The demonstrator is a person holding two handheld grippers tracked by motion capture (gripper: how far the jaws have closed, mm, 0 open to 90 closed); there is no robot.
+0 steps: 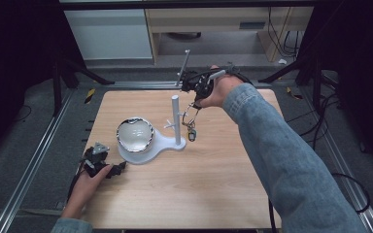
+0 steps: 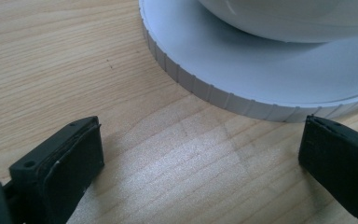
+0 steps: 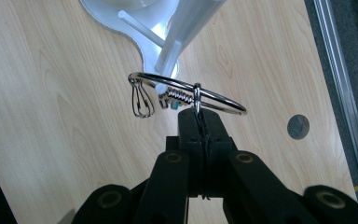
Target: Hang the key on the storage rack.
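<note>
At the left side of the wooden table (image 1: 184, 194), the left gripper (image 1: 119, 168) lies low on the wood, held by the person's left hand (image 1: 85, 187). Its jaws are spread wide apart with nothing between them. In the left gripper view the bare wood shows between the two black pads (image 2: 77, 158), and the ribbed edge of the white stand (image 2: 223, 95) is just in front of them, not touching.

In the middle of the table is this white stand (image 1: 161, 144). On its round base sits a shiny bowl (image 1: 135, 134), and to the right of the bowl a white post (image 1: 176, 119) rises upright, with a short peg (image 1: 169, 124) pointing sideways.

To the right of the post, the right gripper (image 1: 194, 100) reaches in from the far side, held by the right hand (image 1: 222, 91) in a blue denim sleeve (image 1: 281, 160). Its jaws are pressed together and pinch a metal key ring (image 3: 186, 91). In the right gripper view the ring is level in front of the jaws, and the tip of a peg (image 3: 161, 87) shows inside the loop. A small clip (image 3: 142, 100) hangs from the ring at the left. In the high view a small dark tag (image 1: 191, 134) hangs below the ring, close beside the post.
</note>
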